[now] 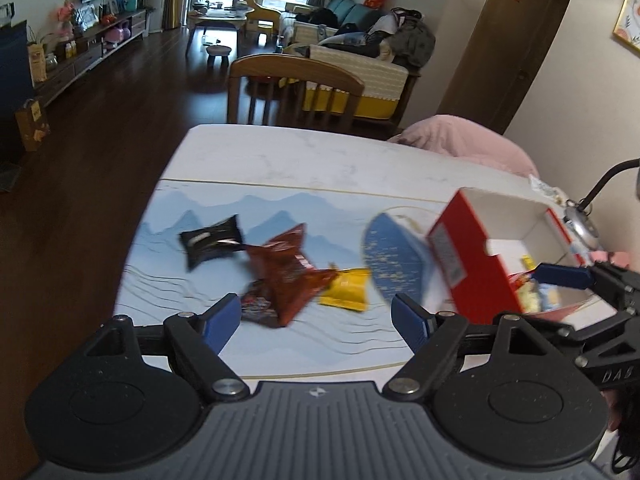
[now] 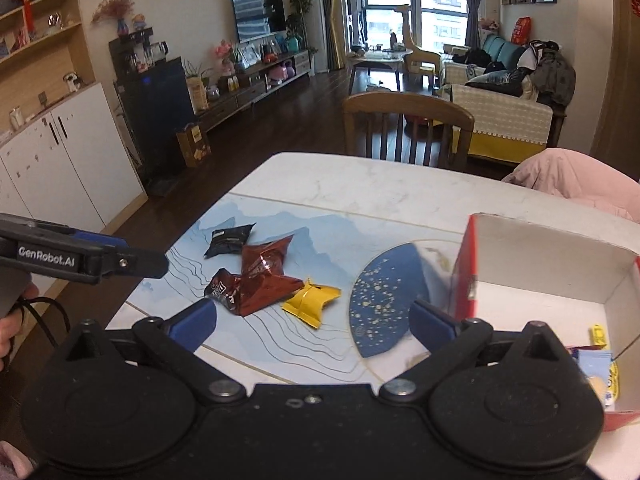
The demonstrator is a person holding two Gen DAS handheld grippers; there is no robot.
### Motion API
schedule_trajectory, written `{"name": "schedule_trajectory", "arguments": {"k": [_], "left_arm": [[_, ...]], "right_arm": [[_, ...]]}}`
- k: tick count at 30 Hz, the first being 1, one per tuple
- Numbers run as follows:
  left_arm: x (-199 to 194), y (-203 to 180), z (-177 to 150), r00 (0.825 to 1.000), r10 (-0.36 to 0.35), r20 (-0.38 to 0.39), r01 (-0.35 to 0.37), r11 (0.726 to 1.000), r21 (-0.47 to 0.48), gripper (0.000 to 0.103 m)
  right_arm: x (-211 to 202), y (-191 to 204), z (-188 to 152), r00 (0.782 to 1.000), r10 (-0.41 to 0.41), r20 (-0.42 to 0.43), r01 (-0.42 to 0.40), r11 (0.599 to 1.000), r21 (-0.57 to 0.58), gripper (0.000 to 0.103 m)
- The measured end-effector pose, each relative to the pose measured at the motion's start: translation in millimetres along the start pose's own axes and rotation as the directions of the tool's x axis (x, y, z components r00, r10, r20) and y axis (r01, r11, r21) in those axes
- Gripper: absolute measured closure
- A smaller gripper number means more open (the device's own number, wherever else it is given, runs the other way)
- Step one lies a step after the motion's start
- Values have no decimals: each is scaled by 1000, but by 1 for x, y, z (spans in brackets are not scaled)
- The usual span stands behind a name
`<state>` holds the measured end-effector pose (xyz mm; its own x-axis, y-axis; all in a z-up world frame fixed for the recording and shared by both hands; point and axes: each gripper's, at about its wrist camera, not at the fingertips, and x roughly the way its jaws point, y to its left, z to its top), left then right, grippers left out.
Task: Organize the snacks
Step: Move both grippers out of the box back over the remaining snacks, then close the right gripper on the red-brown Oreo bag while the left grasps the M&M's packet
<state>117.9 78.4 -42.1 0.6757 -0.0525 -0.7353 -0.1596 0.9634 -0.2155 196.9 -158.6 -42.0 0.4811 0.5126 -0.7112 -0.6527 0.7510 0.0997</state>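
- Four snack packets lie loose mid-desk: a black packet [image 2: 230,240], two red packets [image 2: 262,276], a yellow packet [image 2: 312,300].
- Both the left hand-held gripper [image 1: 316,316] and right hand-held gripper [image 2: 314,322] are spread apart, empty.
- Best take the yellow one first, nearest the red box [image 2: 536,264] at the right edge; pinch a crimped end.

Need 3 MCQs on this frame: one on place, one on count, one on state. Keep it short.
1. Where does the yellow foil snack packet lie?
A. inside the box
B. on the blue mat, left of the box
C. on the chair

2. How many snack packets lie loose on the blue landscape-print mat?
A. one
B. two
C. four

3. The open-topped red cardboard box is
A. holding a few snacks
B. closed
C. upside down

Answers:
1 B: it rests on the mat beside the dark-red packets.
2 C: one black, two dark-red, one yellow.
3 A: yellow and blue packets show inside its near corner.
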Motion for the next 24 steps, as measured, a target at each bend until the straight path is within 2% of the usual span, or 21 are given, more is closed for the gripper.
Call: {"name": "schedule_trajectory", "arguments": {"k": [7,16,24], "left_arm": [[23,22,-8,1000,19,-22,-18,999,37,21],[73,40,-12,996,39,-76,-37,999,19,21],[112,55,-13,990,27,-138,-38,996,-80,22]], "right_arm": [[29,8,15,999,-5,-46,5,1000,-1,0],[86,9,34,994,5,-112,-4,1000,11,0],[149,11,48,972,57,-229,-56,998,9,4]]}}
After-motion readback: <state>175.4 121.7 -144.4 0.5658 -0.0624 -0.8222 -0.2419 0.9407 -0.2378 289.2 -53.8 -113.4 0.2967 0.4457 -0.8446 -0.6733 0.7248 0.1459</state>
